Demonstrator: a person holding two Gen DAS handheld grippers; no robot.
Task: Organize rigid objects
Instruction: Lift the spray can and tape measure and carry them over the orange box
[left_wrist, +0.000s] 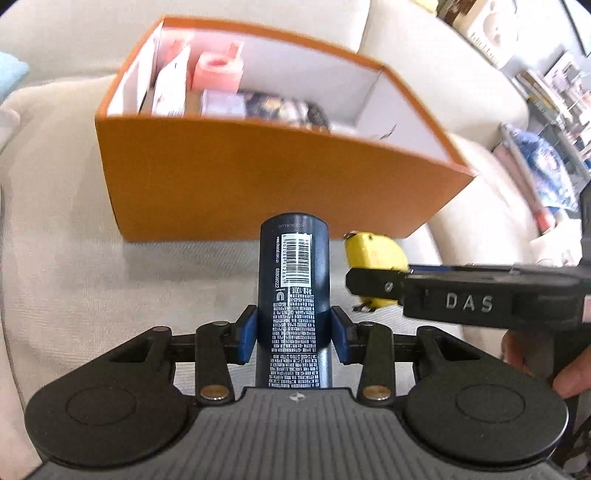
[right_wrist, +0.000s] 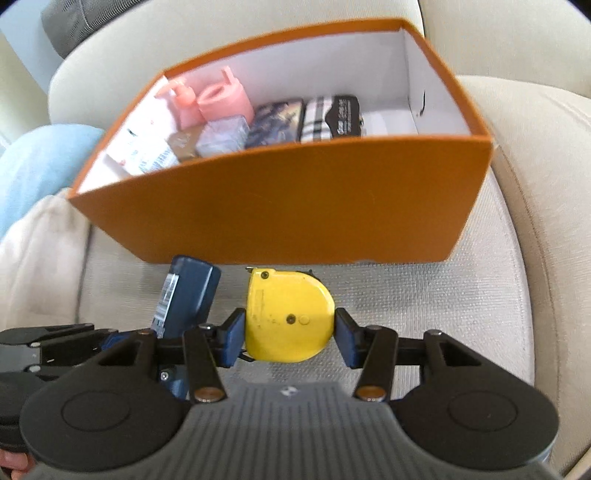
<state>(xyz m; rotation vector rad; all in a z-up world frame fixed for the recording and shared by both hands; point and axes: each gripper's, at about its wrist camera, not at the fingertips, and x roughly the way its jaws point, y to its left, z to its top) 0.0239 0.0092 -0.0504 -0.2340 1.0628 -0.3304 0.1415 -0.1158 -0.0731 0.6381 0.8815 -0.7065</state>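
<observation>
My left gripper (left_wrist: 293, 330) is shut on a dark blue cylindrical bottle (left_wrist: 293, 266) with a barcode label, held upright off the seat cushion. My right gripper (right_wrist: 290, 336) is shut on a yellow tape measure (right_wrist: 288, 314), its blue pads pressing both sides. Both held things hang just in front of the near wall of an open orange box (right_wrist: 295, 206). In the left wrist view the right gripper (left_wrist: 373, 286) comes in from the right with the tape measure (left_wrist: 373, 251). The bottle (right_wrist: 192, 295) and the left gripper (right_wrist: 110, 339) show at the left of the right wrist view.
The orange box (left_wrist: 258, 184) stands on a beige sofa cushion (right_wrist: 424, 314) and holds pink containers (right_wrist: 221, 99), packets and a plaid case (right_wrist: 325, 118); its right end shows bare white floor. A light blue cloth (right_wrist: 37, 162) lies to the left. Shelves (left_wrist: 554, 103) stand far right.
</observation>
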